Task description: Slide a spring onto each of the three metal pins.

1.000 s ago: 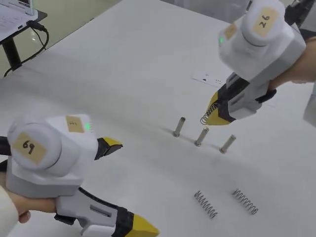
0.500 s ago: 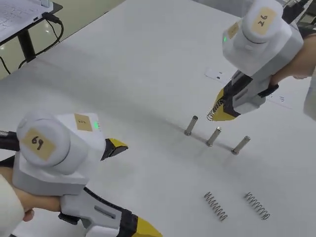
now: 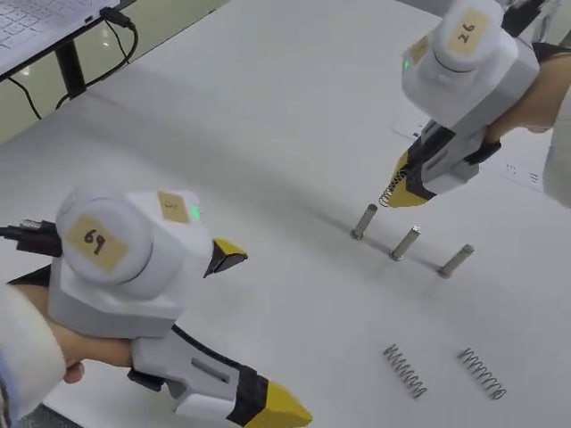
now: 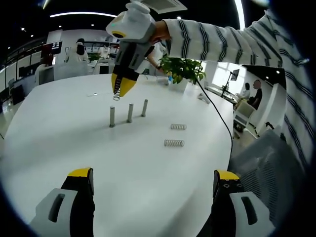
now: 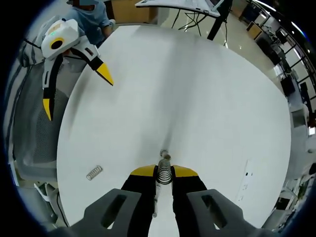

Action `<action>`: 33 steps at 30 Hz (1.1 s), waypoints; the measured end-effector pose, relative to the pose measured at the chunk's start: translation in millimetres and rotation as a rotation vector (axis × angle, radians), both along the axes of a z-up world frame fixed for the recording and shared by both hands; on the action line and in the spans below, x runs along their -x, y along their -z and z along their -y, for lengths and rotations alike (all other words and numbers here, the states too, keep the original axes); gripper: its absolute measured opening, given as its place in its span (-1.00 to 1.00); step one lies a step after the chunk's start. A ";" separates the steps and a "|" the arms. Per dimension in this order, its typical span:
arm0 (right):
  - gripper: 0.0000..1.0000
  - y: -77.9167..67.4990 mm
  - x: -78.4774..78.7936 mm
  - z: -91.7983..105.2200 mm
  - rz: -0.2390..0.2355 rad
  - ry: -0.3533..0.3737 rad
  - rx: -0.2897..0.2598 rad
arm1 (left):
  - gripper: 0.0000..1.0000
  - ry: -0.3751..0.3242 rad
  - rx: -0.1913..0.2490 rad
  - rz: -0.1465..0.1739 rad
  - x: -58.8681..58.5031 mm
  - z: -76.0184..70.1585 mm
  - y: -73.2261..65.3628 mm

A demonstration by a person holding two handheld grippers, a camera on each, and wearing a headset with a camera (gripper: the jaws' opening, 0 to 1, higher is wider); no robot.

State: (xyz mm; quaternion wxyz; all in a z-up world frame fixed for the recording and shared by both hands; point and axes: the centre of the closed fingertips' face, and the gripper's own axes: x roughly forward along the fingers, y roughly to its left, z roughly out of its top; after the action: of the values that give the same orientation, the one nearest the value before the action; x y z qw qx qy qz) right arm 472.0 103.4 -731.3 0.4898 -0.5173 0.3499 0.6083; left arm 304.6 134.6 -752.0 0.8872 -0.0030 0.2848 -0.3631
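Observation:
Three bare metal pins (image 3: 363,222) (image 3: 403,242) (image 3: 455,260) stand in a row on the white table. My right gripper (image 3: 397,190) hovers just above the left-hand pin, shut on a small spring (image 3: 390,190) that hangs from its yellow tips. In the right gripper view the spring (image 5: 164,173) sits between the jaws with a pin top (image 5: 165,156) right ahead of it. Two loose springs (image 3: 404,370) (image 3: 482,373) lie nearer me. My left gripper (image 3: 259,334) is held low at the near left, open and holding nothing. The left gripper view has the pins (image 4: 130,113) ahead.
A desk with a laptop and cables (image 3: 53,22) stands past the table's far-left edge. A paper label (image 3: 522,169) lies on the table behind the pins. Several people and a plant (image 4: 182,66) are at the room's far side.
The head camera has shifted. My right gripper, still holding the spring, has moved a little toward the left-hand pin. The left gripper stays open in about the same place.

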 end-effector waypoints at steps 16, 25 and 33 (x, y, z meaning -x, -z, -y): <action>-0.82 21.5 -6.8 -9.5 -0.023 0.007 0.034 | 0.96 -0.006 -0.044 -0.027 8.3 -9.0 12.0; -0.82 29.0 -4.9 -11.9 -0.014 -0.014 0.057 | 0.90 -0.004 -0.033 -0.073 12.3 -10.4 18.8; -0.82 43.6 -6.9 -8.4 -0.023 -0.008 0.087 | 0.92 0.011 -0.028 -0.086 14.7 -7.7 19.8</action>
State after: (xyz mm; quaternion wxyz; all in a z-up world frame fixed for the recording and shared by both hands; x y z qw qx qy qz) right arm 478.9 111.8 -774.9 0.4604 -0.5323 0.3796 0.6005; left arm 289.9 142.3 -771.8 0.8720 -0.0046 0.3278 -0.3635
